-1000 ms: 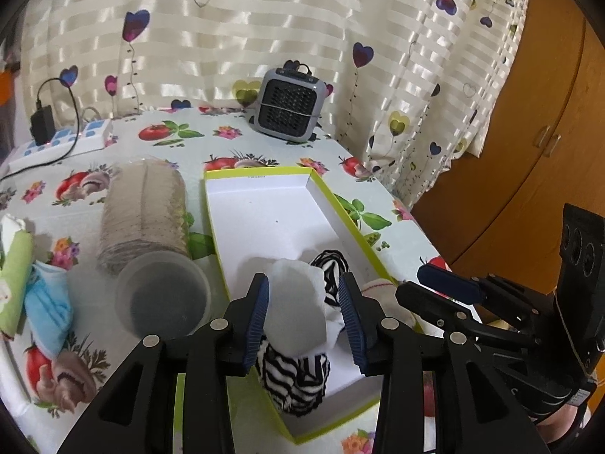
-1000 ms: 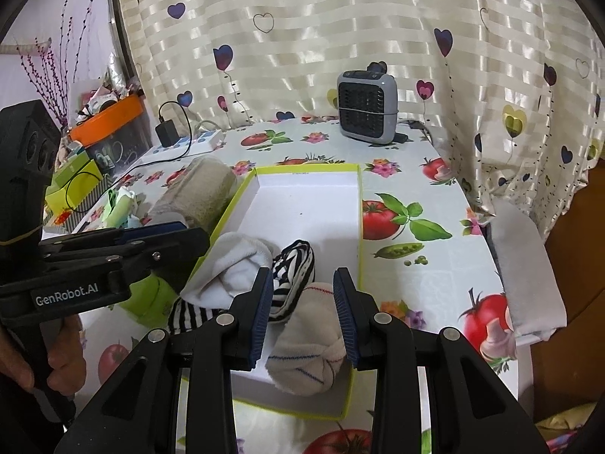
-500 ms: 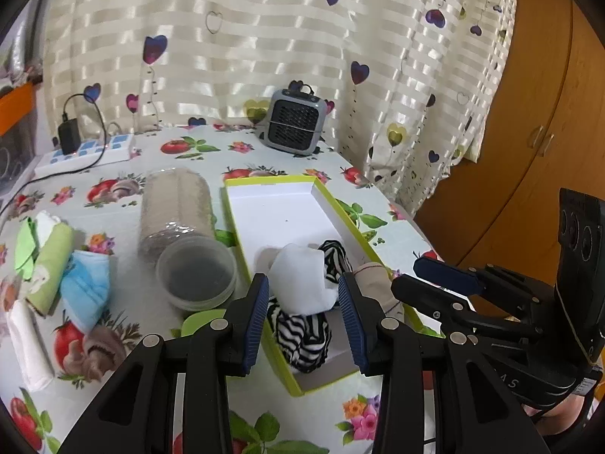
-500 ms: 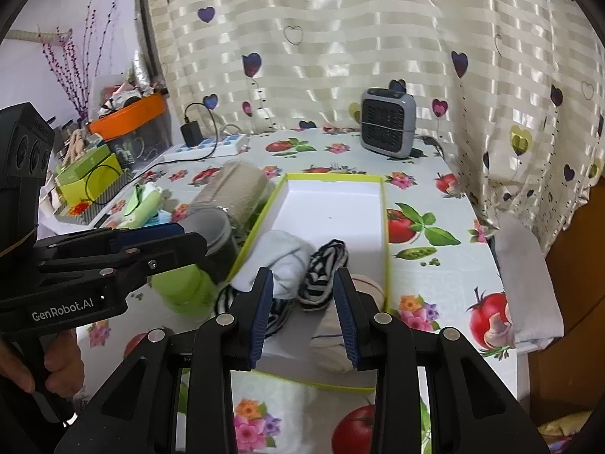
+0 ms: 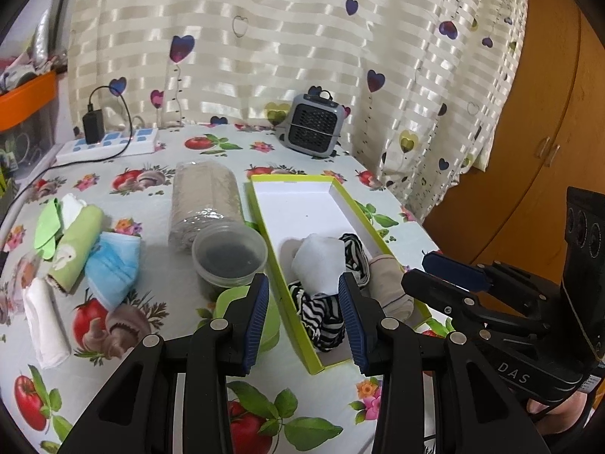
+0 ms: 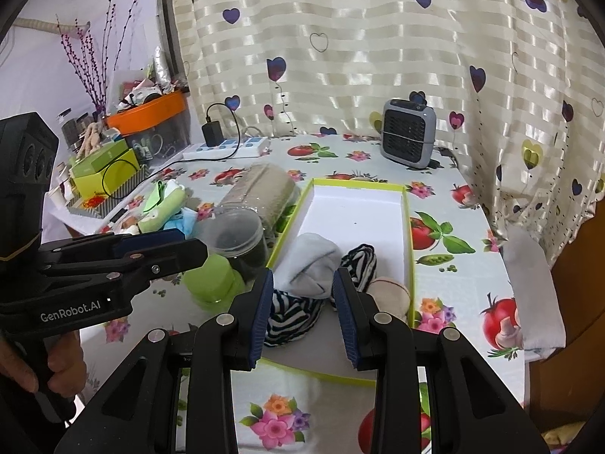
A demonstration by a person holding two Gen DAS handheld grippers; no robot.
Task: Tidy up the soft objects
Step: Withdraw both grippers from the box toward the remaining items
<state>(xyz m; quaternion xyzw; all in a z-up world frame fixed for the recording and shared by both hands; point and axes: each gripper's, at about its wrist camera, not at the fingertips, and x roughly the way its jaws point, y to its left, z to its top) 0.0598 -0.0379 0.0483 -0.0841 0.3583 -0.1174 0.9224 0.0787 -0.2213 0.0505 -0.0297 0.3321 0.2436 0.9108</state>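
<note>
Here we hold both grippers above the near end of the green-edged box (image 5: 264, 204), jaws parted and gripping nothing — the left gripper (image 5: 304, 316) and the right gripper (image 6: 302, 310) alike. In the box's near half lie a white sock (image 5: 319, 265), a zebra-striped sock (image 5: 325, 317) and a beige sock (image 5: 389, 283), bunched together. Left of the box we see rolled cloths (image 5: 75, 249) loose on the tablecloth (image 5: 159, 302), beside a clear tub (image 5: 228, 255).

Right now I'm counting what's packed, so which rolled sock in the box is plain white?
The white sock at the left of the box. It lies over the zebra-striped sock; another striped one and a beige one sit right of it.
</note>
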